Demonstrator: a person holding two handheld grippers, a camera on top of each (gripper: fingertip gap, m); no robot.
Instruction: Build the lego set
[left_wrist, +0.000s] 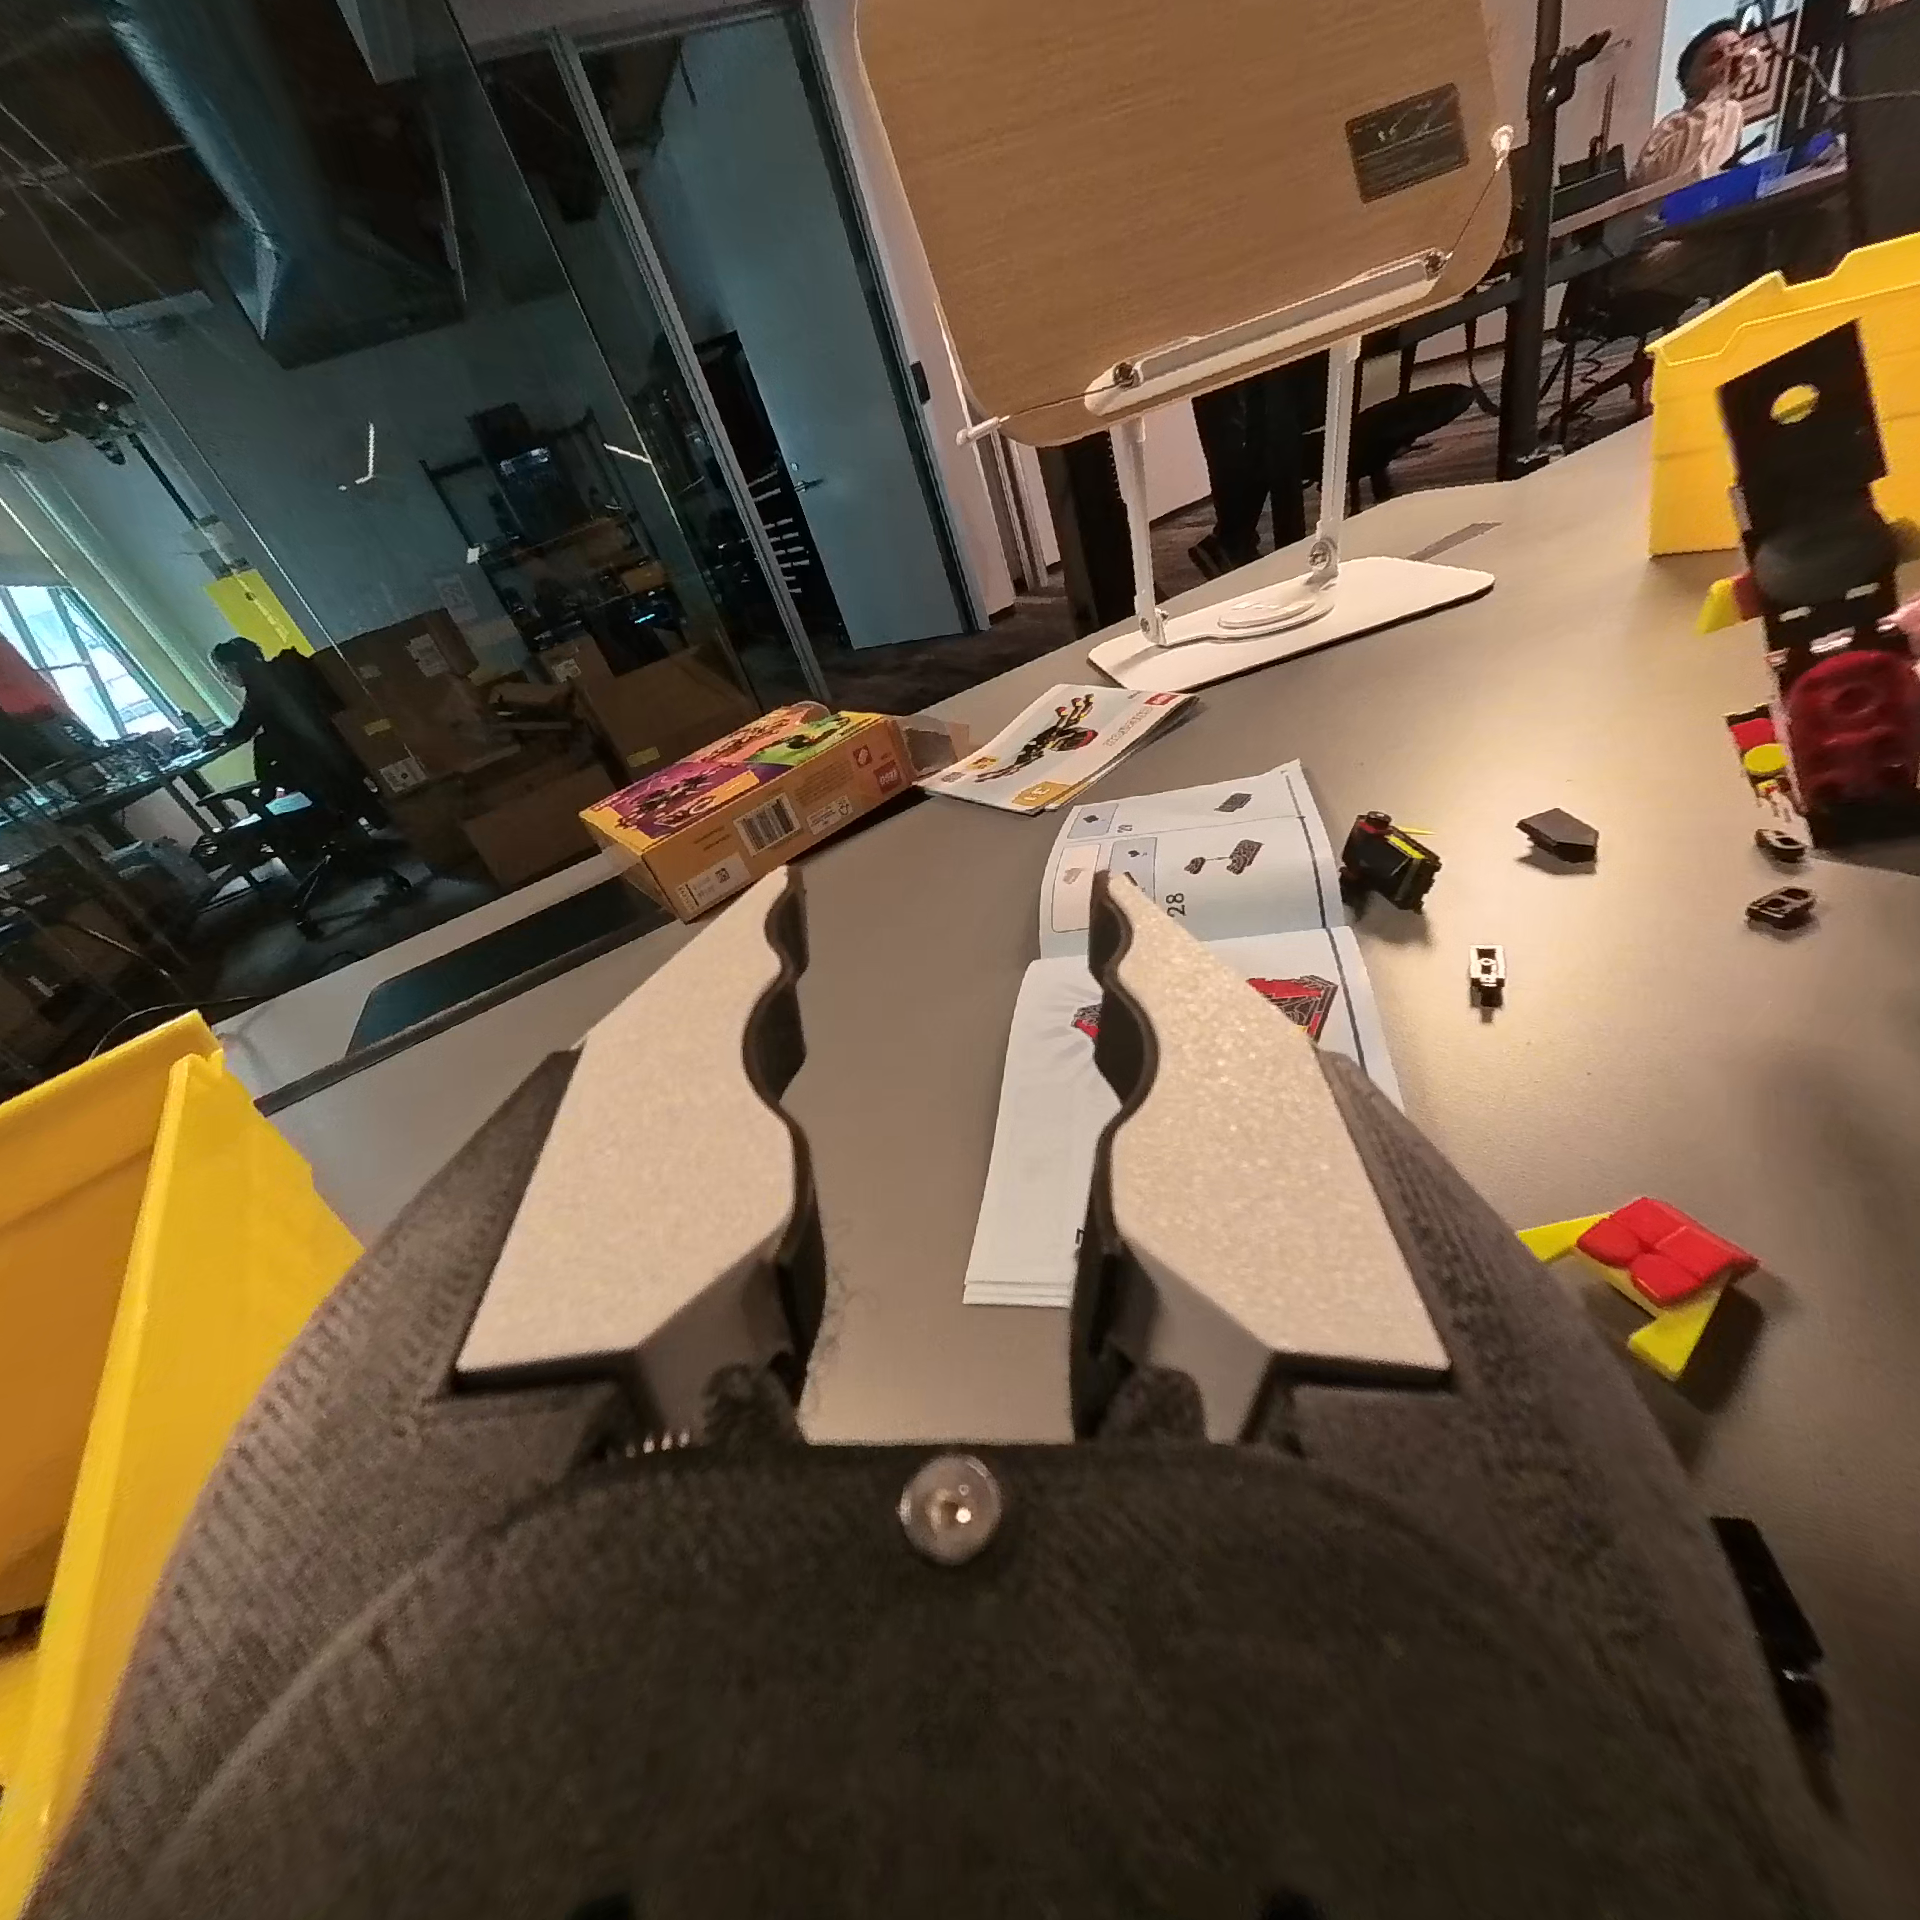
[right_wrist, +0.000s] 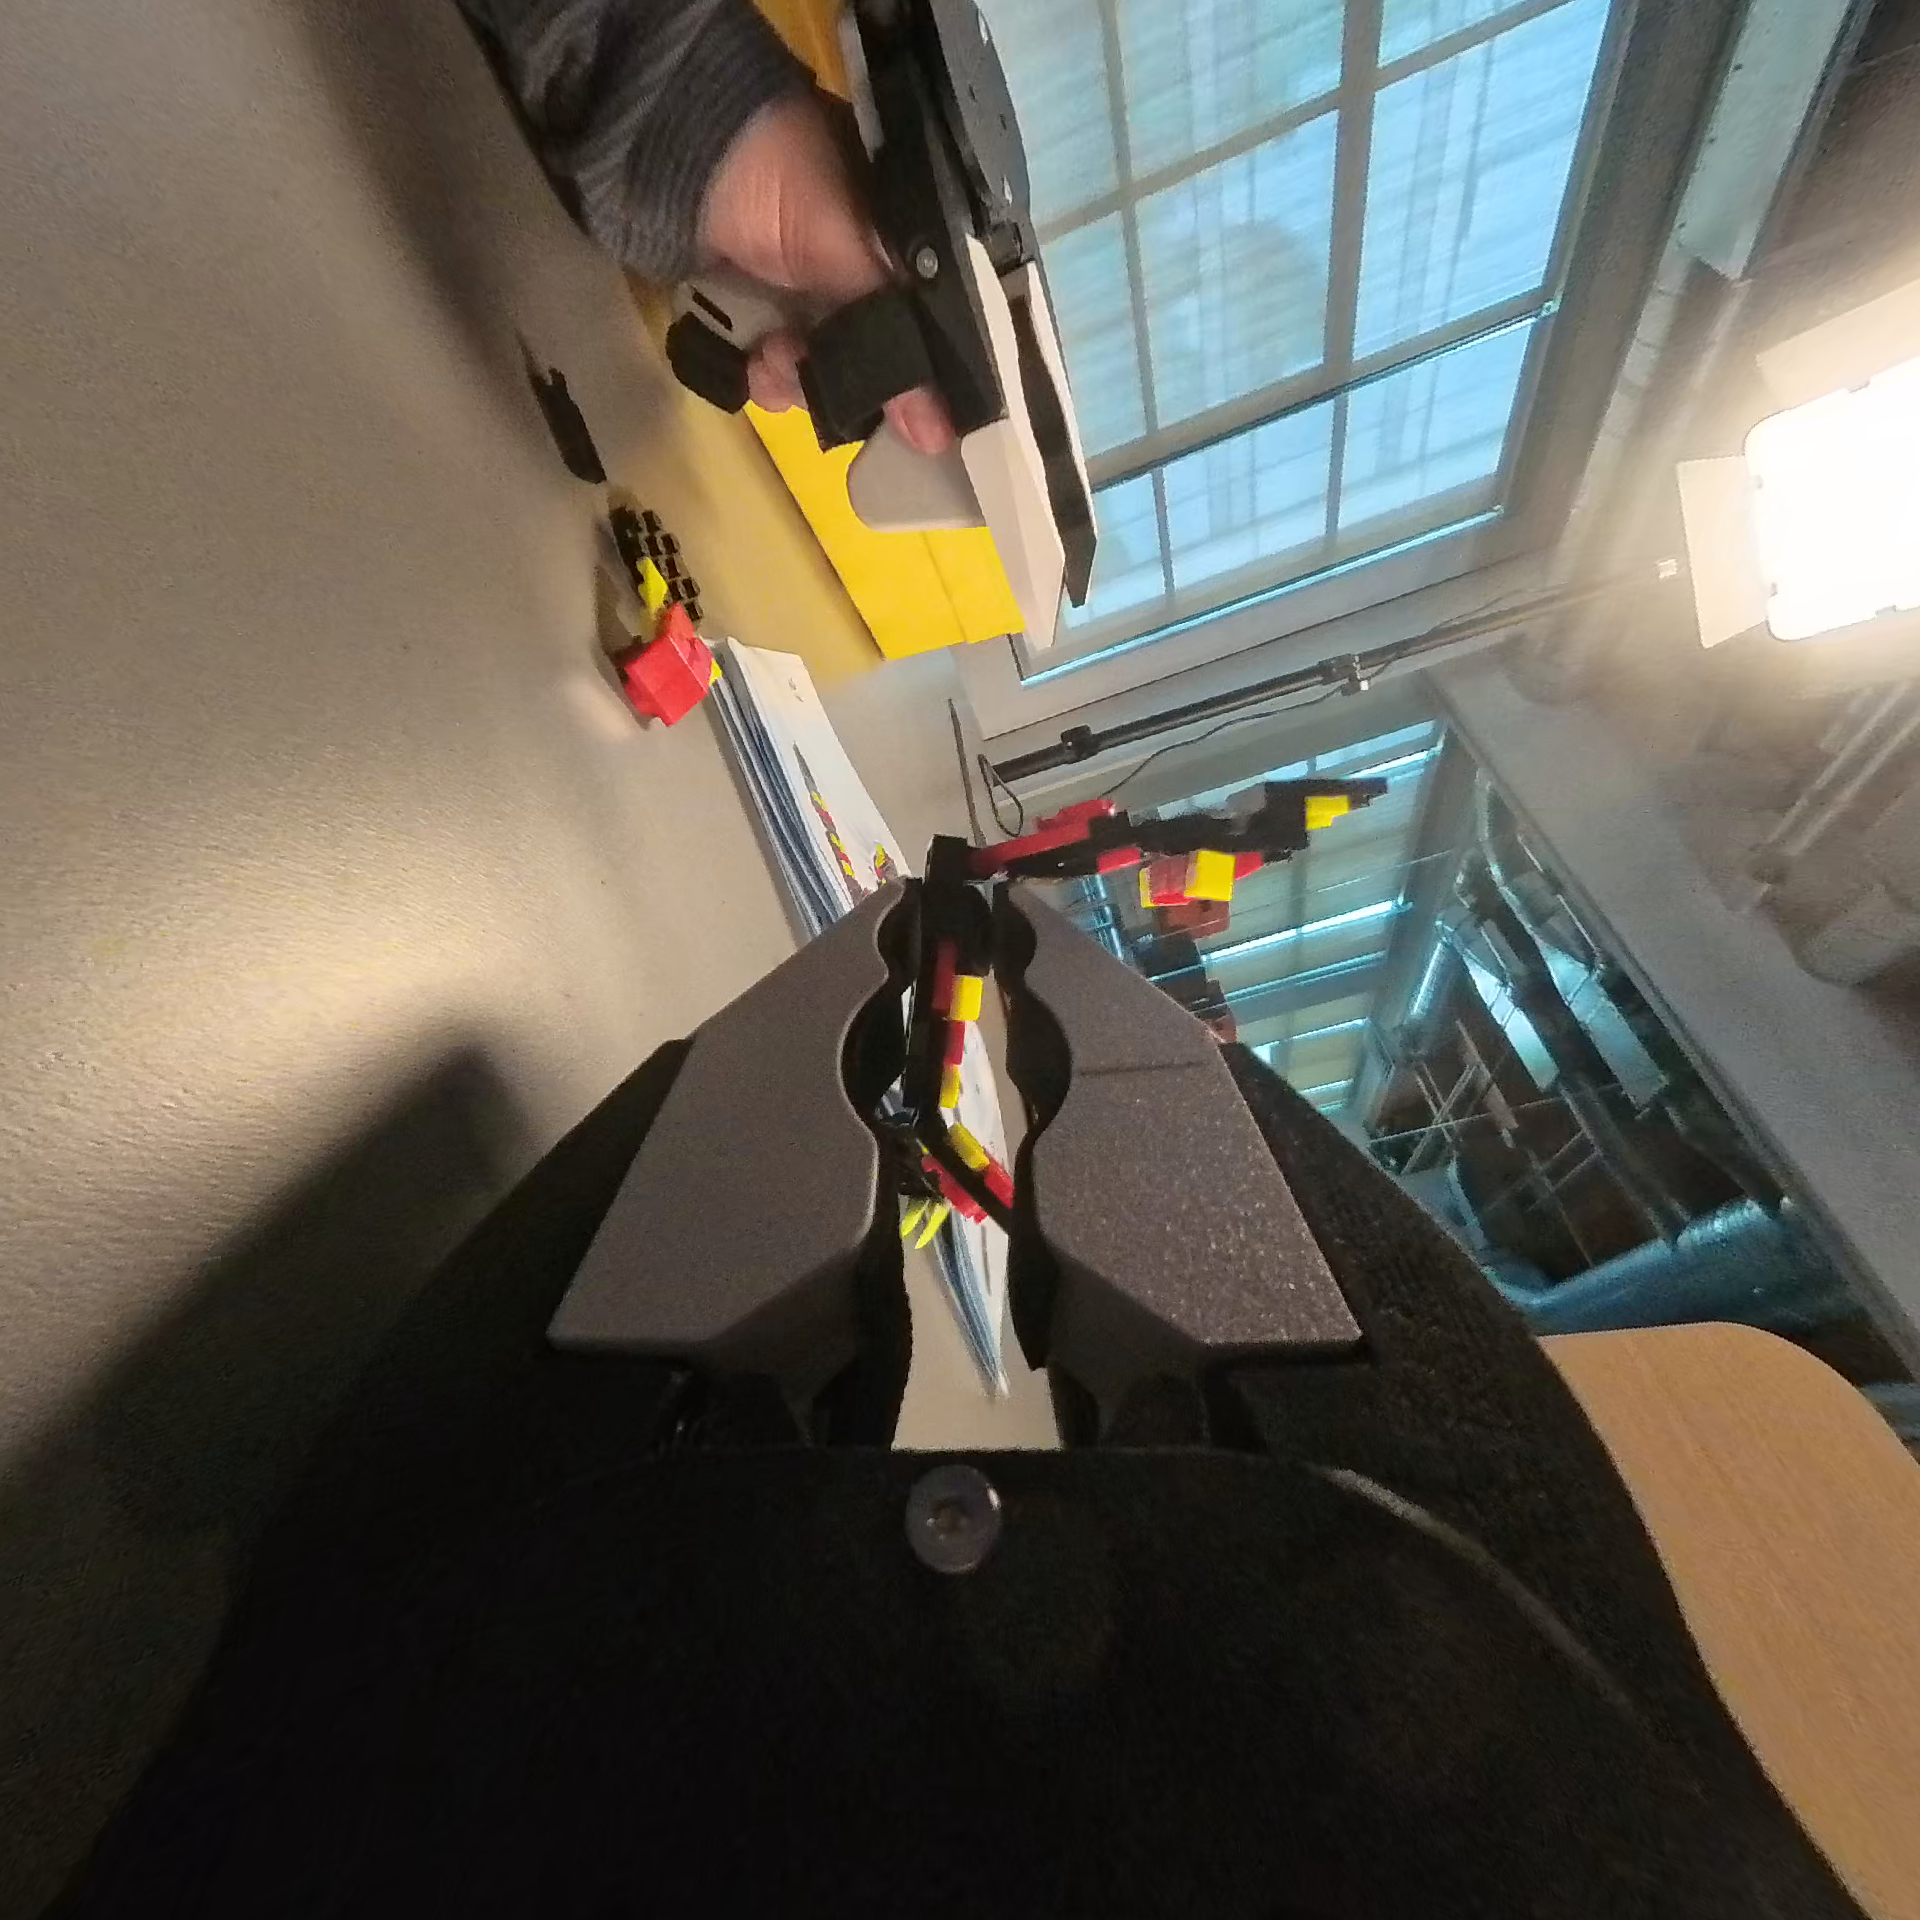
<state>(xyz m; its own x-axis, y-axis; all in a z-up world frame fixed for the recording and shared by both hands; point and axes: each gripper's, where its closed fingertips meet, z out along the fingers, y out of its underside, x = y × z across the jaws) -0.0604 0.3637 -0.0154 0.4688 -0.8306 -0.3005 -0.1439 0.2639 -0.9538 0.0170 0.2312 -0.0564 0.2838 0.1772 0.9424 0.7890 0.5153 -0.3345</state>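
Left gripper (left_wrist: 940, 883): fingers standing apart w/ nothing btwn them, hovering over grey table (left_wrist: 914, 987); only bare tabletop showing in the gap.

Right gripper (right_wrist: 951, 894): fingers closing on the main lego build (right_wrist: 961, 1023), a long jointed black/red/yellow assy. Its strip is running down btwn the fingers; the bulkier end (right_wrist: 1195, 842) is sticking out past the tips, up in the air.

Open manual (left_wrist: 1184, 977): lying under and just beyond the left gripper's right finger, pages showing a build step.

Loose sub-assy, black/yellow (left_wrist: 1387, 857): sitting beyond the left fingertips, off to their right, near the manual's far edge.

Small black parts (left_wrist: 1558, 831): scattered further right of that, apart from each other, not attached to anything.

Red/yellow flat piece (left_wrist: 1652, 1273): resting right of the left fingers, nearer the gripper body than the tips.

Box (left_wrist: 758, 795) + second booklet (left_wrist: 1060, 753): lying beyond the left fingertips, not in play.

Progress (my read): well along but not finishing yet. A sizeable model is being held, so much joining looks done; several parts and at least one sub-assy are waiting on the table.

Left to do (guess): picking up the loose bits w/ the free left gripper and pressing them onto the held build, per the manual.
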